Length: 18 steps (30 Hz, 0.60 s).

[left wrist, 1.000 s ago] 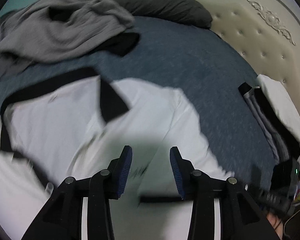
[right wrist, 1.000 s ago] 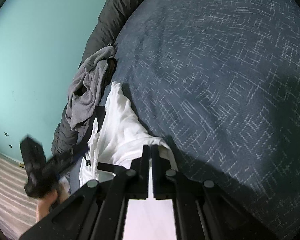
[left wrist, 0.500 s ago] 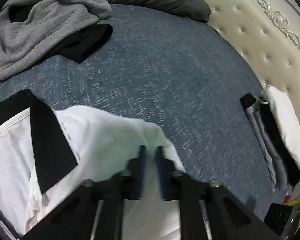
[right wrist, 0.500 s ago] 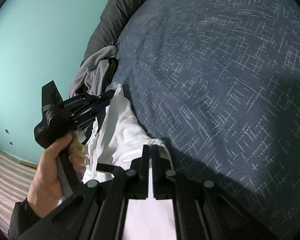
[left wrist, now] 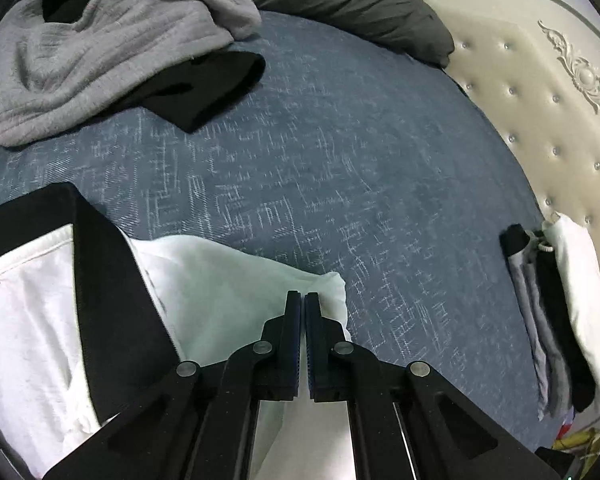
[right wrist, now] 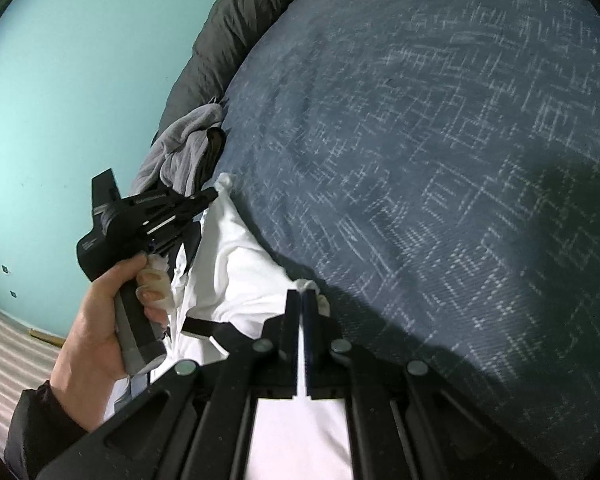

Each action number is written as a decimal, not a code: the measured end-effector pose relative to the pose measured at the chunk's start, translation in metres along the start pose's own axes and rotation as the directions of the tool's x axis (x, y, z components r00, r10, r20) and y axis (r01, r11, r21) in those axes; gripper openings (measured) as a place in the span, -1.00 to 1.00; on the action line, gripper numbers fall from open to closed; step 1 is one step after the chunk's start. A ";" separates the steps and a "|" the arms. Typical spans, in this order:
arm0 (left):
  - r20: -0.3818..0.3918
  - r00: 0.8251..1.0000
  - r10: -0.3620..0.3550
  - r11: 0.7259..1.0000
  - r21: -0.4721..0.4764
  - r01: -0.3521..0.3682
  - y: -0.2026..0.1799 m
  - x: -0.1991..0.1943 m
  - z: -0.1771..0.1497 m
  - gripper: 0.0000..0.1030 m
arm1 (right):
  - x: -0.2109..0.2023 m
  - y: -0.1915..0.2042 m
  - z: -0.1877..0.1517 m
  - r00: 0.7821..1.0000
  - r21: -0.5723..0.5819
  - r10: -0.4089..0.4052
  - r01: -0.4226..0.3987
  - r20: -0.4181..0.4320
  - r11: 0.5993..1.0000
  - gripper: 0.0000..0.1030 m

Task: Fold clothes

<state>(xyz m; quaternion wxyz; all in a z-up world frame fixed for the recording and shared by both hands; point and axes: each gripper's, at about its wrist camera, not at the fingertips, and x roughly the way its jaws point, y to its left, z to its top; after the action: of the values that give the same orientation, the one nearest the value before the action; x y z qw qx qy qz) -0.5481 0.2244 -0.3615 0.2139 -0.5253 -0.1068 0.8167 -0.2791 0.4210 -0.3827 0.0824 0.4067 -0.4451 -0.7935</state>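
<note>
Left wrist view shows the left gripper [left wrist: 302, 300] pinching the white cotton shirt with black collar [left wrist: 220, 280] on the blue bed cover [left wrist: 360, 160]; the right gripper [right wrist: 302, 300] pinches another edge, probably to stretch it for folding.

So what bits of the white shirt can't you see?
- Left wrist view: the white shirt with black collar runs under the left tool and off the left edge.
- Right wrist view: the right tool covers its near part; the person's left hand hides its left side.
</note>
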 end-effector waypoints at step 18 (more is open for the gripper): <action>0.005 1.000 0.019 0.997 0.076 -0.020 -0.008 -0.017 -0.001 -0.23 | 0.001 0.001 -0.009 1.000 0.021 -0.013 0.013 0.026 1.000 -0.98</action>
<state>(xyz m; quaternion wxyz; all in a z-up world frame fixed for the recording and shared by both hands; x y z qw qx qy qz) -0.5393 0.2239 -0.3451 0.2257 -0.5162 -0.0708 0.8232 -0.2730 0.4143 -0.3852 0.0673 0.4000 -0.4516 -0.7947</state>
